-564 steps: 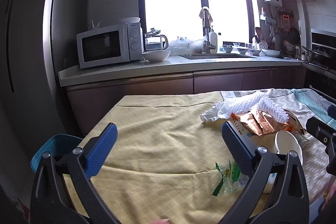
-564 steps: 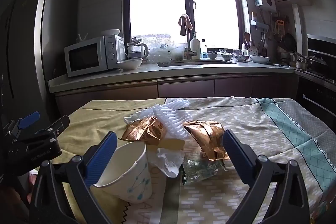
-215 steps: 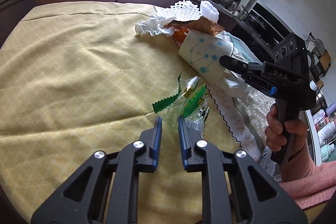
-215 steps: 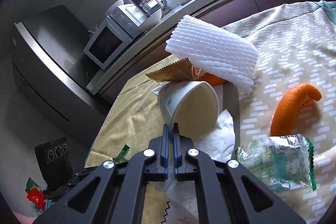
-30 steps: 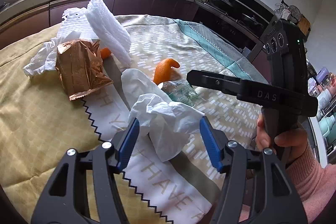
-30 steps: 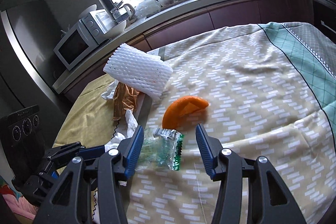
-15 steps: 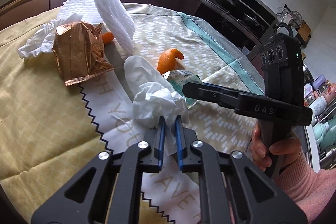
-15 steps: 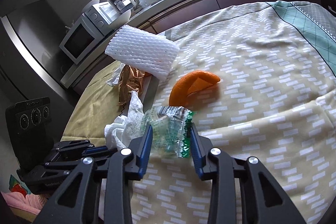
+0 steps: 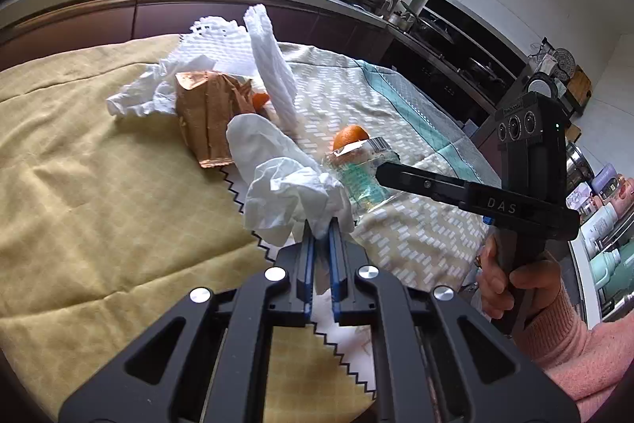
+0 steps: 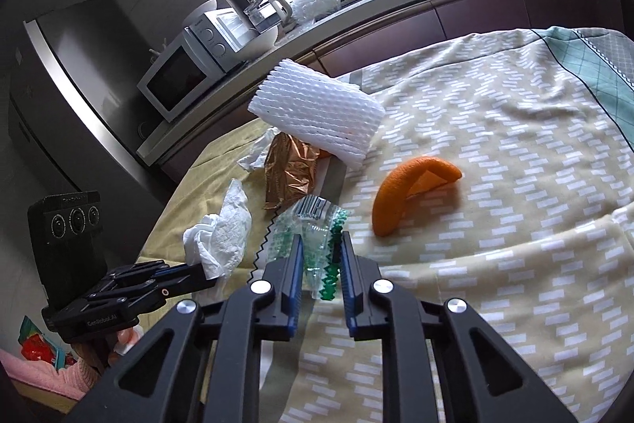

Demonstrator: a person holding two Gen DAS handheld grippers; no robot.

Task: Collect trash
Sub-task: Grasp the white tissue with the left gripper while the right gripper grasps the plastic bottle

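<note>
- Left gripper (image 9: 321, 224) — jaws nearly together, pinching the crumpled white paper tissue (image 9: 293, 193) at the zigzag edge of the yellow tablecloth (image 9: 99, 185); a second ago they stood wide around it.
- Right gripper (image 10: 321, 244) has just been closing on the clear green-printed plastic wrapper (image 10: 313, 228), its pads pressing the wrapper's sides.
- Curved orange peel (image 10: 412, 185) lies just beside the wrapper — white foam fruit net (image 10: 317, 113) and crinkled copper foil bag (image 10: 289, 173) farther back.
</note>
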